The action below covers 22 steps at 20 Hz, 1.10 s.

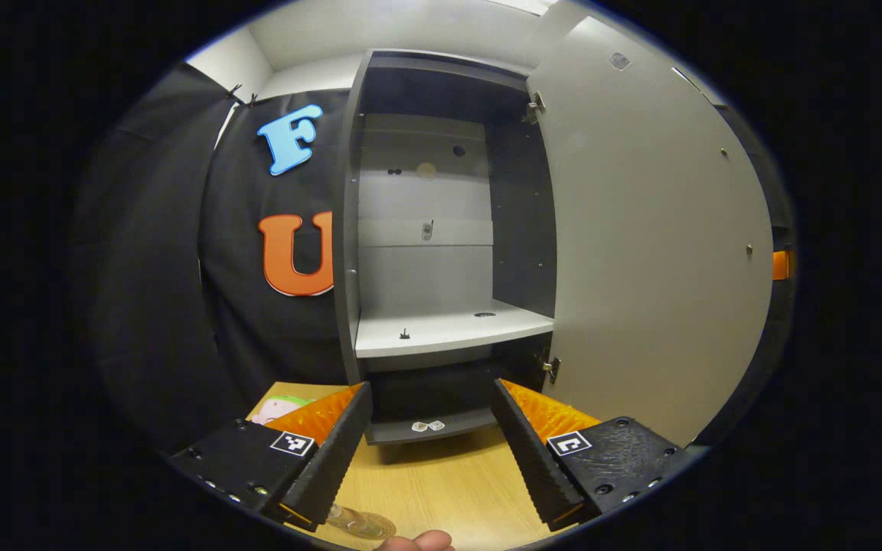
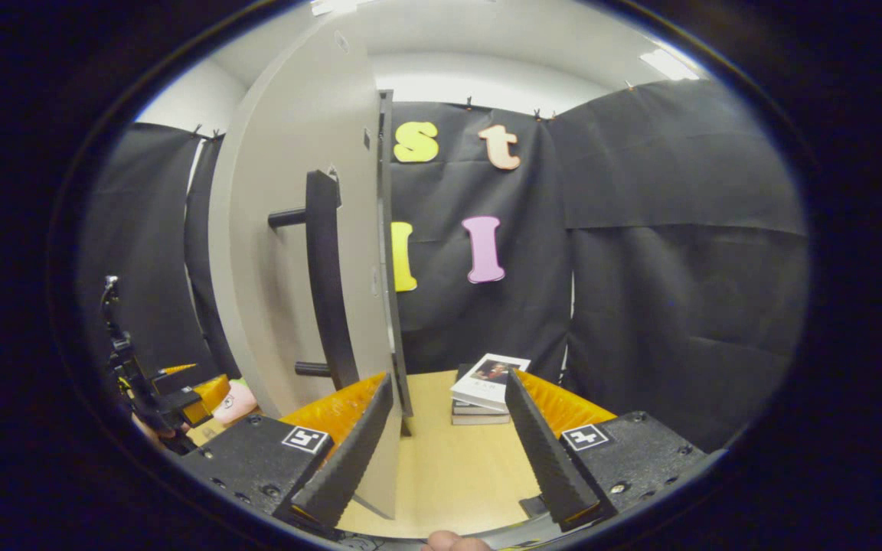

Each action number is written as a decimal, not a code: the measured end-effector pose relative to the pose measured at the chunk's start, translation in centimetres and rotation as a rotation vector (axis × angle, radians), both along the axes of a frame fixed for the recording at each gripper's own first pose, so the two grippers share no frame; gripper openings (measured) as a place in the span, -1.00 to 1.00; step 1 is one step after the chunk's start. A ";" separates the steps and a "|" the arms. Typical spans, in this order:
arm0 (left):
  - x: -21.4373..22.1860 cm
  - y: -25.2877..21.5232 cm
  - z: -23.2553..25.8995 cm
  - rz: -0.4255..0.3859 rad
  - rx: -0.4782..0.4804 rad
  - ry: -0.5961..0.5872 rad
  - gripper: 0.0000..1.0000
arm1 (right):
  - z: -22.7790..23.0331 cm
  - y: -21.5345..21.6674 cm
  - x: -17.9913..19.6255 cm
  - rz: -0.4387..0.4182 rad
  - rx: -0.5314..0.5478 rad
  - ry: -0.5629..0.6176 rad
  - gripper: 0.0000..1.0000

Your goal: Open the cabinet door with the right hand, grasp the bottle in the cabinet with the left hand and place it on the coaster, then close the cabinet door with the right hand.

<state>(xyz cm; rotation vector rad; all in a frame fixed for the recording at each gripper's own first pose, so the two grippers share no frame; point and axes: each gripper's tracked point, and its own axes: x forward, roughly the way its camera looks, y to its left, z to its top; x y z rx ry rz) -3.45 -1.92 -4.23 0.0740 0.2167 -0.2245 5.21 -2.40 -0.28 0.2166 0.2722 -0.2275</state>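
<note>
Fig. Cabinet stage, late in task as judged. Left gripper view: cabinet (image 1: pixel 441 252) stands w/ door (image 1: pixel 640 229) swung wide; its shelf (image 1: pixel 452 330) carries no bottle. Left gripper (image 1: pixel 432 444) hangs over the table (image 1: pixel 449 490), jaws spread apart, nothing between them. A clear rounded object (image 1: pixel 364 524) at the bottom edge, by the left finger, is prob. the bottle; too cropped to confirm, and coaster contact can't be told. Right gripper view: right gripper (image 2: pixel 449 444) is near the door's free edge, jaws apart, holding nothing; door handle (image 2: pixel 326 283) lies just beside its left finger. 2 books (image 2: pixel 487 390) sit beyond. Judgement: opening done, retrieval apparently done; 1 step left, closing the door.
</note>
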 end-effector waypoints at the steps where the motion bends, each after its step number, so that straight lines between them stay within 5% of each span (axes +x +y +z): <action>1: 0.1 -0.5 0.1 -0.007 -0.025 -0.005 0.89 | 0.6 0.6 0.6 0.015 -0.007 -0.017 0.92; 22: -0.2 6.9 0.8 0.218 0.086 -0.015 0.90 | 0.1 17.5 13.2 0.609 0.131 -0.036 0.94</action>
